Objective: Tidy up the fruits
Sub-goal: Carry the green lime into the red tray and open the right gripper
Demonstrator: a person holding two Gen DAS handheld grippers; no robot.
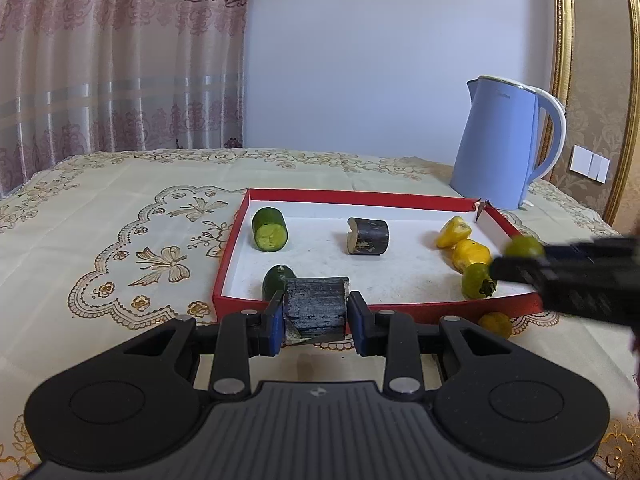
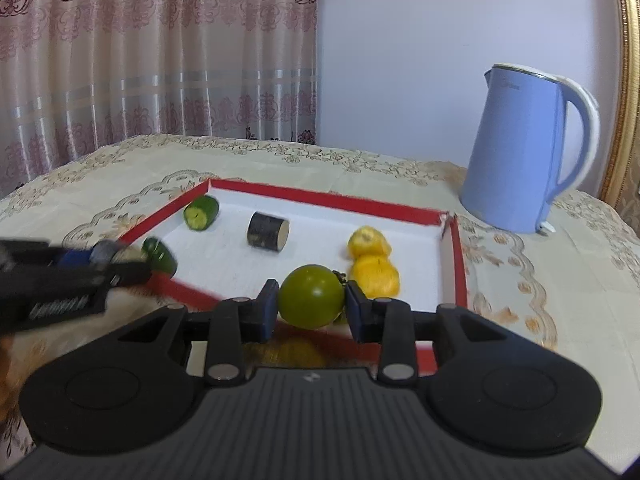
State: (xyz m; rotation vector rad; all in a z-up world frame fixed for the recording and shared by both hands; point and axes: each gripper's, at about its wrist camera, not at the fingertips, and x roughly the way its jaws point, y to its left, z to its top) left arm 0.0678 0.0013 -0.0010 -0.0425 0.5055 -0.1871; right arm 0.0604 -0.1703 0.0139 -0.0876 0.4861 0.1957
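Midway: two green cucumber chunks (image 1: 270, 234), dark cane stub (image 1: 368, 237), yellow pieces (image 1: 471, 254) boxed in shallow red-rimmed tray (image 1: 224, 264); left gripper (image 1: 316, 314) clamped on dark cane segment (image 1: 316, 308), right gripper (image 2: 311, 306) on round green fruit (image 2: 311, 296), orange fruit (image 1: 496, 325) outside.

Red-rimmed white tray (image 1: 400, 197), pale blue kettle (image 1: 496, 148), floral cream tablecloth (image 1: 120, 220).

Left gripper (image 1: 316, 312) and right gripper (image 2: 311, 304), both clamped, tilted down

You are working in a home: a patterned curtain (image 1: 120, 56) is hanging at the upper left, an embroidered tablecloth (image 1: 100, 232) is covering the table, and a blue kettle (image 1: 500, 140) is standing at the right beside gilt-trimmed wallpaper (image 1: 592, 92).
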